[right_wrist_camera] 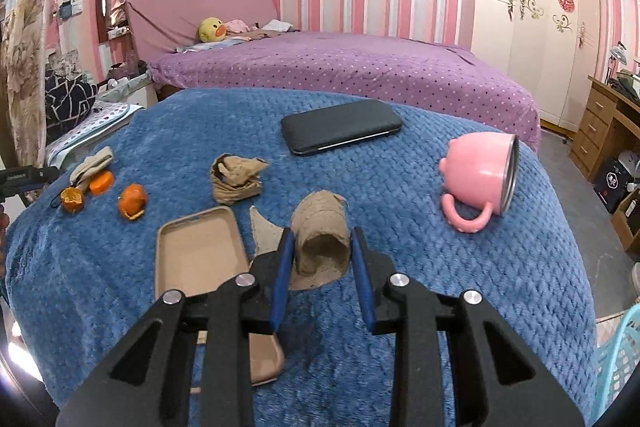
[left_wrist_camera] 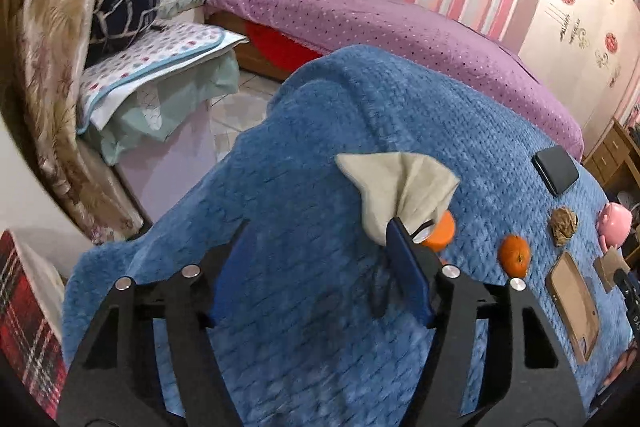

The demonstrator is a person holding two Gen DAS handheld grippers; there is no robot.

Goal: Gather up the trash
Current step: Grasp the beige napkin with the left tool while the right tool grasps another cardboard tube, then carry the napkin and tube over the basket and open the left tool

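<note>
On the blue blanket (right_wrist_camera: 440,267), my right gripper (right_wrist_camera: 322,233) is shut on a torn brown cardboard tube (right_wrist_camera: 320,223), one blue pad against each side. A crumpled brown paper (right_wrist_camera: 236,179) lies just beyond it, and orange peel pieces (right_wrist_camera: 132,202) lie to the left. My left gripper (left_wrist_camera: 320,239) stands open over bare blanket (left_wrist_camera: 300,167) with nothing between its fingers. A beige cloth scrap (left_wrist_camera: 400,187) sits at its right fingertip, with an orange cap (left_wrist_camera: 442,233) behind the scrap. To the right lie an orange peel (left_wrist_camera: 514,255) and the crumpled paper (left_wrist_camera: 564,227).
A tan phone case (right_wrist_camera: 200,251), a black phone (right_wrist_camera: 340,133) and a tipped pink mug (right_wrist_camera: 480,175) also lie on the blanket. A purple bed (right_wrist_camera: 360,67) stands behind. A teal basket (right_wrist_camera: 616,355) shows at the lower right, and a plaid box (left_wrist_camera: 24,323) at the left.
</note>
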